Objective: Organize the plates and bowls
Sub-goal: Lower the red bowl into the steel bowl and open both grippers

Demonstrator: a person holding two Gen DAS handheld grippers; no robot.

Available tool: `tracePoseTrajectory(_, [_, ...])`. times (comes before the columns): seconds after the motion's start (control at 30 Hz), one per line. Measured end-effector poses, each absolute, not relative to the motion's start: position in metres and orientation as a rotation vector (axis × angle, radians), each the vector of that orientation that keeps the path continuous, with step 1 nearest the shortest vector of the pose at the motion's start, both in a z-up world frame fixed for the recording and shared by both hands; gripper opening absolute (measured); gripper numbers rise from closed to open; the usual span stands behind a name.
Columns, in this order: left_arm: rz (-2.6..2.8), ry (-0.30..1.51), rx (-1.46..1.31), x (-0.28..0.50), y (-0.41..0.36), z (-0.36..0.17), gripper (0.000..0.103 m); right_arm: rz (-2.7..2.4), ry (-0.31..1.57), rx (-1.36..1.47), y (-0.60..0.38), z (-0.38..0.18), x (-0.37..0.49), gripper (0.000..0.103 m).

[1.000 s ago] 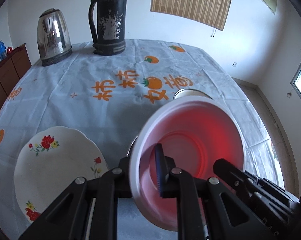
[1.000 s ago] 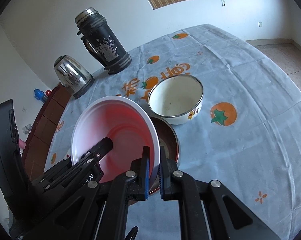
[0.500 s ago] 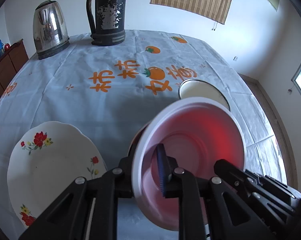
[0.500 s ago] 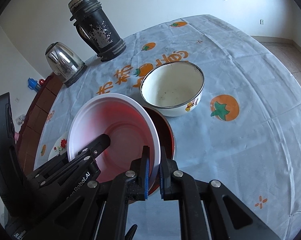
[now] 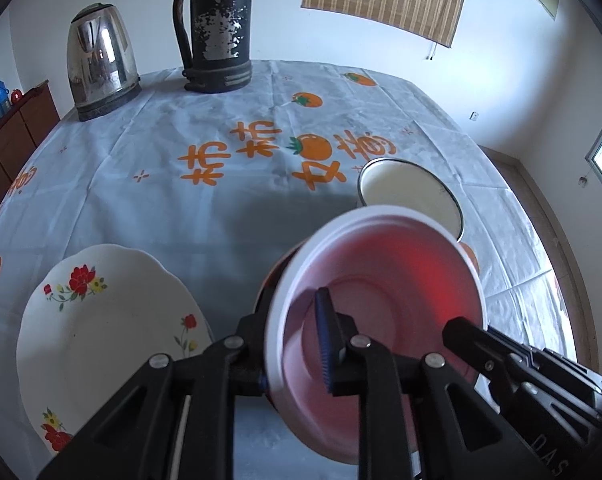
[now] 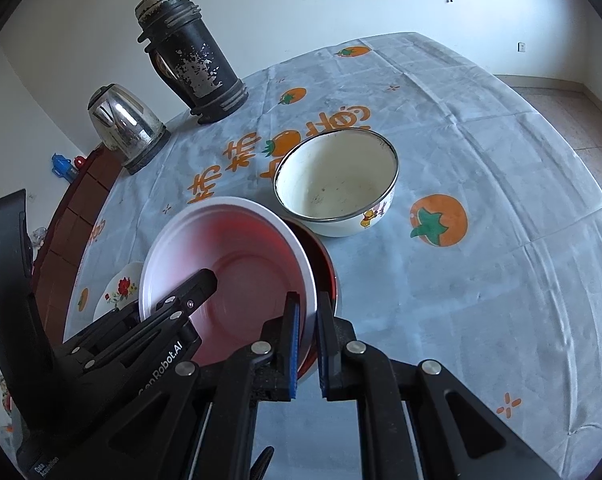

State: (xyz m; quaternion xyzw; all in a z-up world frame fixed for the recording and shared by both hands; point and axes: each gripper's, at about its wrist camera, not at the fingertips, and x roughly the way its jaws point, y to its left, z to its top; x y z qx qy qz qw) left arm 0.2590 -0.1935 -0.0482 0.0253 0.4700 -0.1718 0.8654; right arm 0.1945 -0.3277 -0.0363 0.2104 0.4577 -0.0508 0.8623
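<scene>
A: Where is the white-rimmed, red-tinted thin plastic bowl [image 6: 237, 264]?

B: Tilted in the air, low over a dark red metal-rimmed bowl [image 6: 321, 256] on the tabletop [image 6: 481, 280], with both tools on its rim. The right gripper [image 6: 307, 344] has its fingers pinching the near edge, one blue pad inside, one outside. The left gripper [image 5: 297, 340] straddles the opposite wall: one finger inside, one outside. Whether those pads press the wall I cannot tell for sure, though they sit close on it.

A: How will it handle?

B: I'd judge it light and somewhat flexible, since light glows through the wall. A hard squeeze could buckle the rim, and a smooth wall may slip. Opposite rim holds look like the sensible place to take it.

A: Anything in the containers?

B: The plastic bowl looks empty. The cream enamel bowl with a steel rim [image 6: 337, 184], just beyond, holds only faint specks. What I can see of the dark red bowl looks bare. The white scalloped flower-printed plate [image 5: 113, 328] lies flat and empty to the left, well apart from the enamel bowl.
</scene>
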Motion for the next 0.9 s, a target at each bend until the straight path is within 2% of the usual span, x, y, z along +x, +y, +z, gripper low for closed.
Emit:
tracePoseTrajectory(0.17, [-0.371, 0.989, 0.051, 0.259, -0.194, -0.047, 0.024, -0.11, 0.966, 0.422, -0.325, -0.035, 0.195, 0.009])
tracePoseTrajectory(0.23, [-0.387, 0.992, 0.048, 0.258, -0.195, -0.046, 0.036, -0.111, 0.965, 0.413, -0.324, -0.034, 0.195, 0.009])
tracePoseTrajectory(0.37, [-0.4, 0.953, 0.075, 0.252, -0.198, -0.037, 0.044, -0.119, 0.957, 0.4, -0.324, -0.032, 0.194, 0.009])
tracePoseTrajectory(0.43, [-0.34, 0.905, 0.118, 0.249, -0.198, -0.03, 0.072, -0.15, 0.95, 0.378, -0.325, -0.029, 0.193, 0.011])
tracePoseTrajectory(0.5, [-0.299, 0.835, 0.138, 0.247, -0.194, -0.02, 0.08, -0.145, 0.935, 0.39, -0.328, -0.028, 0.191, 0.015])
tracePoseTrajectory(0.67, [-0.265, 0.795, 0.135, 0.249, -0.183, -0.011, 0.087, -0.144, 0.89, 0.419, -0.331, -0.025, 0.183, 0.015])
tracePoseTrajectory(0.9, [-0.276, 0.821, 0.131, 0.243, -0.18, -0.022, 0.088, -0.141, 0.865, 0.471, -0.334, -0.03, 0.168, 0.016])
